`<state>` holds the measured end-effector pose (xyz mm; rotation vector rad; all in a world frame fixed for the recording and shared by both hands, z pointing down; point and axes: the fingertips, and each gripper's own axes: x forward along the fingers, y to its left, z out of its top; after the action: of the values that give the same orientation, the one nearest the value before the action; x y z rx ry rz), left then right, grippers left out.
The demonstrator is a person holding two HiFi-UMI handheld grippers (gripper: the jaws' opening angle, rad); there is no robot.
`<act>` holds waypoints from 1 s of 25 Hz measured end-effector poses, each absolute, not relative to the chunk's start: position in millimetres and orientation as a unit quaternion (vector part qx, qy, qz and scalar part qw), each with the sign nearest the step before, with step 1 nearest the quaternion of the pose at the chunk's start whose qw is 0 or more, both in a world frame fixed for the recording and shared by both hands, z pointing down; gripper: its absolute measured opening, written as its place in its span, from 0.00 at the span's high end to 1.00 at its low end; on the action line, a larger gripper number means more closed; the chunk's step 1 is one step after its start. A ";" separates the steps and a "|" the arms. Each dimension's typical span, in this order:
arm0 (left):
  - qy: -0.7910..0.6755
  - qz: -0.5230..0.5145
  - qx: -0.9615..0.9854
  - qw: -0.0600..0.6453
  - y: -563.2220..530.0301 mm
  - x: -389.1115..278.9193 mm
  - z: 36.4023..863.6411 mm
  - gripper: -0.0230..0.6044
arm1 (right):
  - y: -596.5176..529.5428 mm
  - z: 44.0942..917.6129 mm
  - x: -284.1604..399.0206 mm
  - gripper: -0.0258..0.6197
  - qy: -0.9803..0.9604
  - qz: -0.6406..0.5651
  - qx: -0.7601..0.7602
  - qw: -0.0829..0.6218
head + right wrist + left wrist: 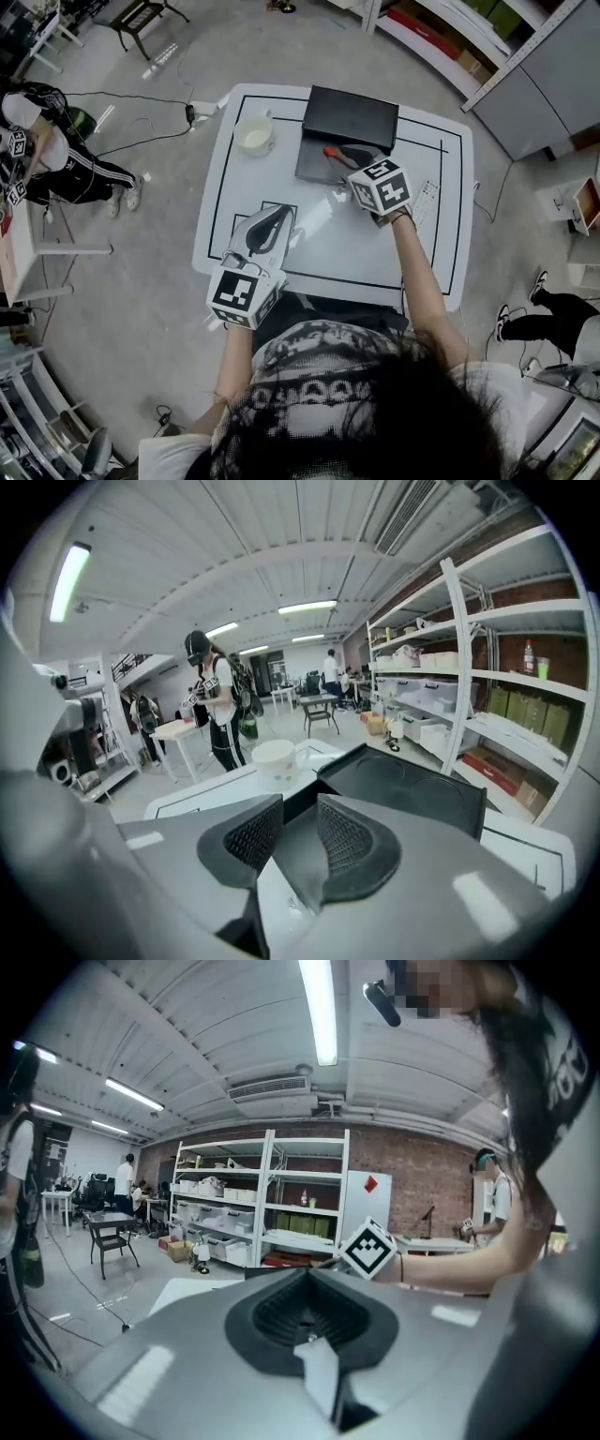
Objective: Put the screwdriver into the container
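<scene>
Some of the screwdriver [330, 151] hides behind the right gripper [353, 157], jaws apart, empty; left gripper [281, 219] jaws together.

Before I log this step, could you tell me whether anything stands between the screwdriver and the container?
Nothing visible does. In the head view the screwdriver appears to lie already in the black container's open tray, just ahead of the right gripper, whose jaws stand apart and empty.

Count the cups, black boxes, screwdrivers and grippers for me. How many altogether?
Cup: 1
Black container: 1
Screwdriver: 1
Grippers: 2, the left gripper and the right gripper
Total: 5
</scene>
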<state>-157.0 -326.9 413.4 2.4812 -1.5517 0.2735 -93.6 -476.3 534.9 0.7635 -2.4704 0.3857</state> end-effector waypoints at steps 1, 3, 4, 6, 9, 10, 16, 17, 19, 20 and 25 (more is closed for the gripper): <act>-0.523 0.091 0.842 0.100 -324.8 -157.8 411.5 0.96 | -469.0 525.5 -93.0 0.79 -0.915 0.140 0.287 0.248; -0.516 0.091 0.847 0.097 -320.4 -159.0 407.4 0.96 | -452.4 508.8 -91.7 0.79 -0.918 0.136 0.295 0.228; -0.512 0.091 0.849 0.095 -318.1 -159.7 405.5 0.96 | -443.3 501.7 -91.4 0.79 -0.919 0.135 0.297 0.219; -0.505 0.090 0.854 0.092 -313.1 -161.5 402.5 0.96 | -424.4 489.4 -91.8 0.79 -0.922 0.131 0.301 0.203; -0.493 0.089 0.861 0.089 -303.7 -165.0 399.9 0.96 | -396.1 474.3 -93.7 0.80 -0.924 0.130 0.309 0.183; -0.487 0.089 0.864 0.088 -300.1 -165.8 399.3 0.96 | -387.0 470.0 -93.5 0.80 -0.923 0.130 0.315 0.177; -0.463 0.089 0.878 0.081 -266.4 -177.7 394.0 0.96 | -328.4 451.4 -97.0 0.81 -0.915 0.143 0.348 0.144; -0.460 0.089 0.880 0.080 -259.5 -181.2 393.0 0.96 | -318.3 449.1 -98.5 0.81 -0.913 0.146 0.354 0.139; -0.453 0.088 0.884 0.077 -246.5 -189.0 390.9 0.96 | -299.5 444.7 -102.0 0.81 -0.910 0.151 0.365 0.129; -0.449 0.087 0.886 0.075 -239.9 -193.2 389.9 0.96 | -290.6 442.4 -104.3 0.81 -0.908 0.152 0.371 0.123; -0.430 0.090 0.895 0.071 -200.8 -215.4 387.2 0.96 | -245.7 430.1 -125.3 0.82 -0.902 0.155 0.391 0.101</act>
<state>-215.4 -200.8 387.2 2.6926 -1.2931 0.2719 -125.3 -245.7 430.1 1.1540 -2.6631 0.4583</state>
